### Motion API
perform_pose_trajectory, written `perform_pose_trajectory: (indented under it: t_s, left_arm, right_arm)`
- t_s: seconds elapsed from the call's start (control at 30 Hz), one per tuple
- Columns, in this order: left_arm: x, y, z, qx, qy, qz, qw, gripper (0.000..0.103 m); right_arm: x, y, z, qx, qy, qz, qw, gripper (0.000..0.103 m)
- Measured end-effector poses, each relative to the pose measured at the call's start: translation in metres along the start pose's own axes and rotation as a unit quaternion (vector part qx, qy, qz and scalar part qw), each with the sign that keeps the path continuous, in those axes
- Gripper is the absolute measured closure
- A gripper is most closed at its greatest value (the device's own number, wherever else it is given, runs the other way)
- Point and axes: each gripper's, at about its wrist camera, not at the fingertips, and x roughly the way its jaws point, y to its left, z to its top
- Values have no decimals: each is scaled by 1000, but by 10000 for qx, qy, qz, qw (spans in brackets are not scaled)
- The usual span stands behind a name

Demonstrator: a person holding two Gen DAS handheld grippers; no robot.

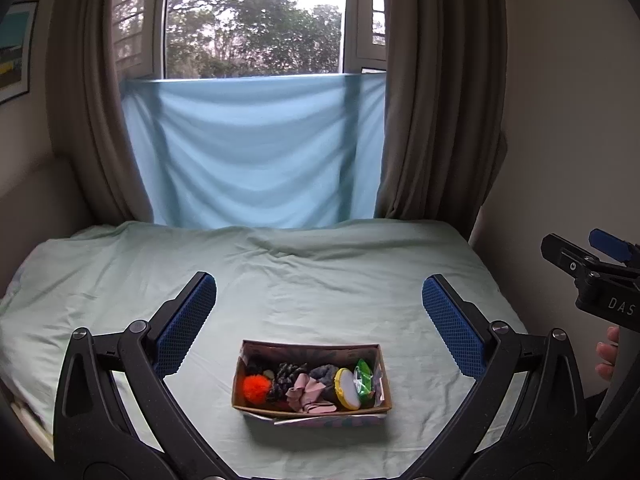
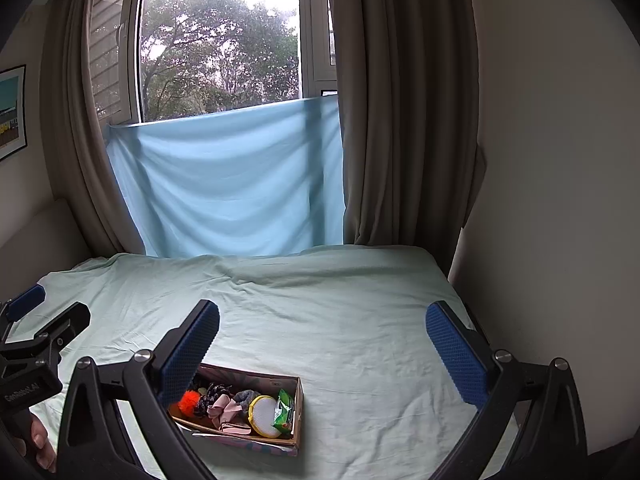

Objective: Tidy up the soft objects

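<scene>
Bed (image 1: 280, 280) w/ pale green sheet, wrinkled esp. toward the far edge by the window. Only thing lying directly on it: an open cardboard box (image 1: 312, 410), near the front edge, approx. centre in left wrist view, lower left in right wrist view (image 2: 298, 412). Box is full of small soft items; rest of sheet is bare fabric.
</scene>
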Motion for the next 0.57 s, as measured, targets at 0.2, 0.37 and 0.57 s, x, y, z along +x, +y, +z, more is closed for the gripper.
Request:
perform_pose_trajectory:
  t_s: [0.2, 0.37, 0.57]
  left_arm:
    - [-2, -2, 0, 29, -50, 12, 10000, 0]
    - [-1, 1, -1, -68, -43, -35, 10000, 0]
    - [3, 7, -2, -210, -12, -31, 9998, 0]
  right_arm:
    - [1, 0, 1, 13, -12, -4, 10000, 0]
    - [2, 2, 0, 1, -20, 4, 10000, 0]
    - [5, 3, 1, -12, 14, 12, 10000, 0]
